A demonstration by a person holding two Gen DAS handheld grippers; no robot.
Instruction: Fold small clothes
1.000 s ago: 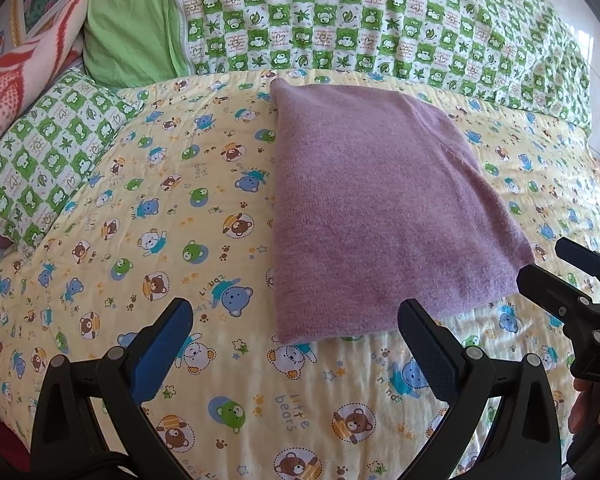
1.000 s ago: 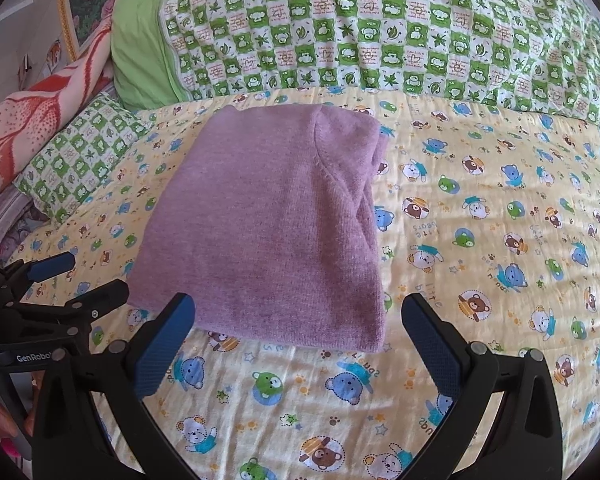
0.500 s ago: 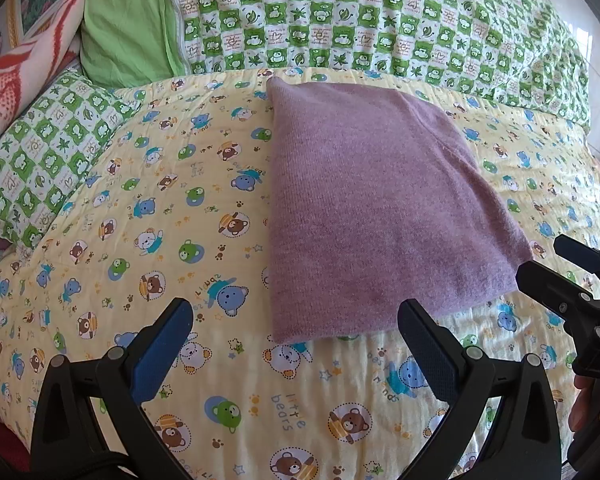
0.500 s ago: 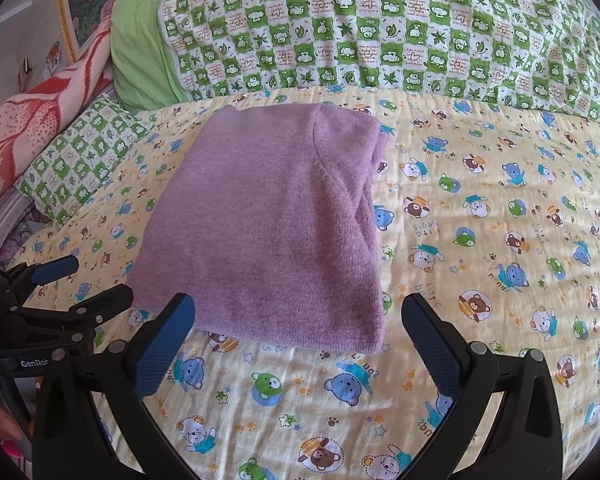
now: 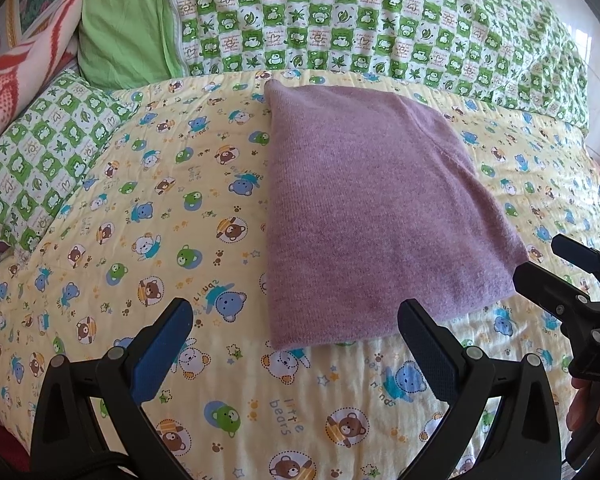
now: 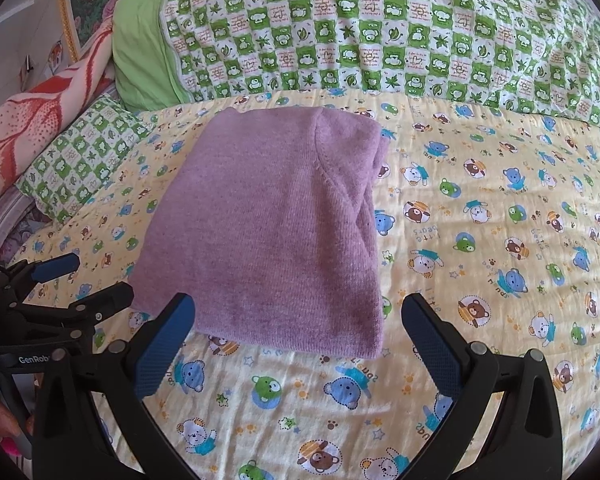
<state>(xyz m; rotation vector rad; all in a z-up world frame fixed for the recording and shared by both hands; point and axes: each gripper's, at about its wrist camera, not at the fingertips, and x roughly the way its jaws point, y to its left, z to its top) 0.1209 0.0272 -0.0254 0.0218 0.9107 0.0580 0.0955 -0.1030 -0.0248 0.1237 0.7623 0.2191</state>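
The purple knitted garment (image 6: pixel 276 224) lies folded on the bear-print bed quilt (image 6: pixel 480 280); both tools, left (image 5: pixel 296 344) and right (image 6: pixel 300 338), gape empty, so another fold means gripping its near corners.

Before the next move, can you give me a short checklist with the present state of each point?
1. Left gripper open, holding nothing: ok.
2. Right gripper open, holding nothing: ok.
3. Purple garment lies folded and flat on the bear-print quilt: ok.
4. No loose sleeve sticks out: ok on the visible sides; underneath, cannot tell.
5. Garment's near edge is clear of both grippers: ok.
6. Another garment waiting to be folded: cannot tell, none in view.
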